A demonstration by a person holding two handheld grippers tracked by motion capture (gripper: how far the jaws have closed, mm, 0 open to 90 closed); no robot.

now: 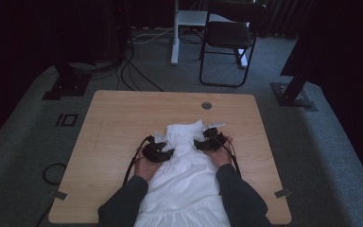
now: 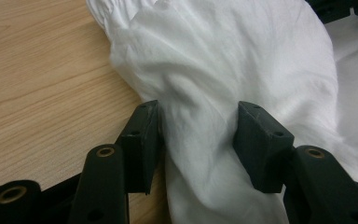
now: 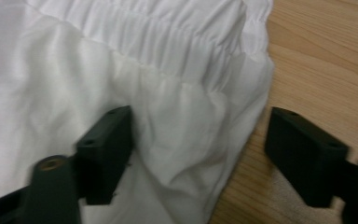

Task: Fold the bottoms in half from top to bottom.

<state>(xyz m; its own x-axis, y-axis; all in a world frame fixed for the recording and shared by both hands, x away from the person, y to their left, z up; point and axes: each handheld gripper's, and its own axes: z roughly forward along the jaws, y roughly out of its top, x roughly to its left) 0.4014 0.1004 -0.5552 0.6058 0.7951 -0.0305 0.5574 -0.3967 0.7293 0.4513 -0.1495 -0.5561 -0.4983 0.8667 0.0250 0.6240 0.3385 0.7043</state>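
A white garment (image 1: 184, 182) with a gathered top lies on the wooden table (image 1: 123, 118), running from the middle down to the near edge. My left gripper (image 1: 163, 152) sits at the garment's left side. In the left gripper view a bunched fold of the garment (image 2: 223, 56) is pinched between its pads (image 2: 144, 135), so the left gripper (image 2: 198, 112) is shut on the cloth. My right gripper (image 1: 203, 143) rests at the garment's right side. In the right gripper view the right gripper (image 3: 200, 116) stands open: one pad lies on the cloth (image 3: 74, 70), the other over bare wood (image 3: 317, 60).
A round cable hole (image 1: 206, 105) is in the table's far edge area. Behind the table stand a black folding chair (image 1: 229, 33) and a white desk leg (image 1: 174, 33). Cables trail on the grey carpet at the left (image 1: 52, 172), and black stand bases sit at both sides.
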